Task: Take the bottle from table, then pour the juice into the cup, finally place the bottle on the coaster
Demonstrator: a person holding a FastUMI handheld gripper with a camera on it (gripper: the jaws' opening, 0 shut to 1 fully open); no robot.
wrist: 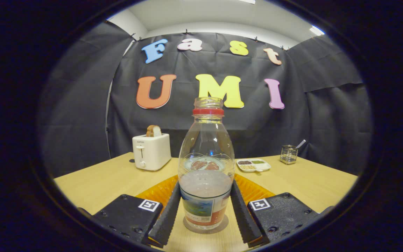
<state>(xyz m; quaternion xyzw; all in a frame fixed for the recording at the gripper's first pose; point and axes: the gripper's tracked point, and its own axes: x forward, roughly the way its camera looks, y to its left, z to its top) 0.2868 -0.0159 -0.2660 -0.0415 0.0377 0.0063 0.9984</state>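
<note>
Bottle (pixel 205 168) clamped between my fingers, standing on the table (pixel 110 182).

My gripper (pixel 205 210) grips low on the label; the mouth is uncapped, so a slack grip or sudden tilt could spill juice before the coaster (pixel 254 190).

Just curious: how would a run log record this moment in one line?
clear plastic bottle upright on wooden table | tongs flank it

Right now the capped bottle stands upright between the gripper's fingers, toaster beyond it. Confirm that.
Not capped: the gripper view shows the bottle with an open mouth, only a ring at its neck. It stands upright between the gripper fingers, toaster beyond.
</note>
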